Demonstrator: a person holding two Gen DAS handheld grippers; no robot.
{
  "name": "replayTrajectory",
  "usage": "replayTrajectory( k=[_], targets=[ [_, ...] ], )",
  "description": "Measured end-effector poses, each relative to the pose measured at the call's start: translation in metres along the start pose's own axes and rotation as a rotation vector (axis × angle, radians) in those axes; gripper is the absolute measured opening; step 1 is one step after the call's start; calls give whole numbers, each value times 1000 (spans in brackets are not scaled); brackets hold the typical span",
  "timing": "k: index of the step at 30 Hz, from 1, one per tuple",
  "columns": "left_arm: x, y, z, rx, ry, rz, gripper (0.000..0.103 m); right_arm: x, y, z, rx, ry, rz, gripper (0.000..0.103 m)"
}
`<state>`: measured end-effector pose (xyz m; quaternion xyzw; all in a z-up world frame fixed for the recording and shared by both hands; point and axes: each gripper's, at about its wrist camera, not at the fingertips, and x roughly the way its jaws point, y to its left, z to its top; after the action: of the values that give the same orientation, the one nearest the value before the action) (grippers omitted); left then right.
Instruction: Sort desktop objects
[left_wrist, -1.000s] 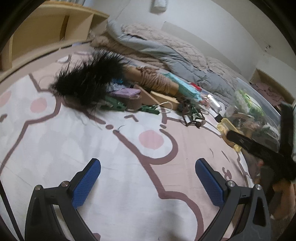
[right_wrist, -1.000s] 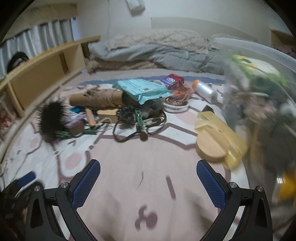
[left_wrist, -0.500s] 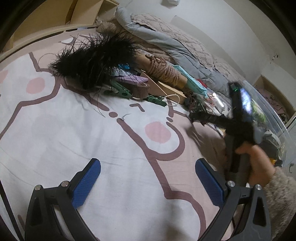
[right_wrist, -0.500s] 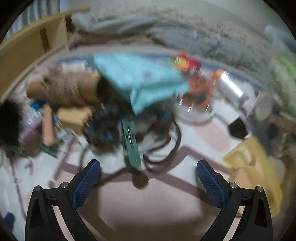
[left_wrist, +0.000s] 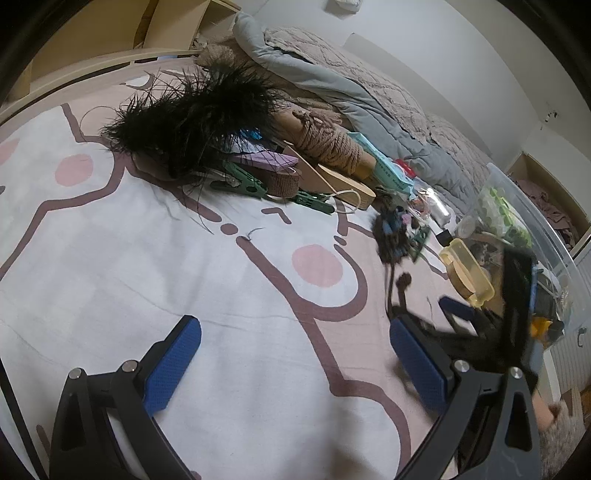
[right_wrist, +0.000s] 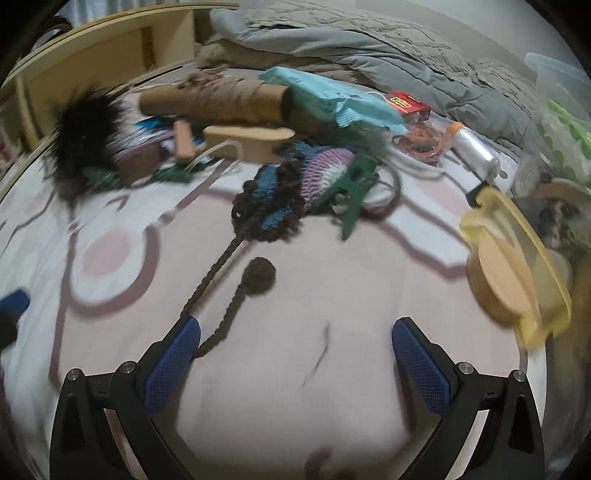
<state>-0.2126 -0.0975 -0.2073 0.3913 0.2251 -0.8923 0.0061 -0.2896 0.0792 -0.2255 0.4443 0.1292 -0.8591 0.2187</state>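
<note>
Sorting looks barely begun: feather duster (left_wrist: 192, 110), twine spool (left_wrist: 328, 147) and crocheted pouch (right_wrist: 295, 188) clutter the bedsheet (left_wrist: 147, 277) beside a part-filled clear bin (left_wrist: 517, 206); both grippers (left_wrist: 295, 369) (right_wrist: 295, 365) gape empty.

The right claw (right_wrist: 295, 363) has dropped low over the pink rug (right_wrist: 295, 406), jaws still wide apart, closing in on the crocheted pouch (right_wrist: 291, 192). Its braided cord (right_wrist: 221, 317) now touches the left fingertip (right_wrist: 173, 363).
</note>
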Motion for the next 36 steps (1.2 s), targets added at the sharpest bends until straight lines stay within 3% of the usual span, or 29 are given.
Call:
replayTrajectory(
  k=[8,13,18,23,31,36],
  targets=[
    [4,-8,-3,47,17,16,103,-31,19,-36,-38,7,61,103],
    [10,-25,-7,141,63,3,103,-52,35,-65,-112,22,114,103],
    [11,-54,-7,217,89,-55,103,-72,40,-92,-143,13,145,103],
    [20,-79,-2,285,79,-25,103,-88,47,-112,-160,-10,152,103],
    [64,-96,-14,440,184,153,103,-93,44,-116,-135,-37,173,103],
    [59,-83,-17,437,196,146,103,-102,8,-109,28,-34,241,103]
  ],
)
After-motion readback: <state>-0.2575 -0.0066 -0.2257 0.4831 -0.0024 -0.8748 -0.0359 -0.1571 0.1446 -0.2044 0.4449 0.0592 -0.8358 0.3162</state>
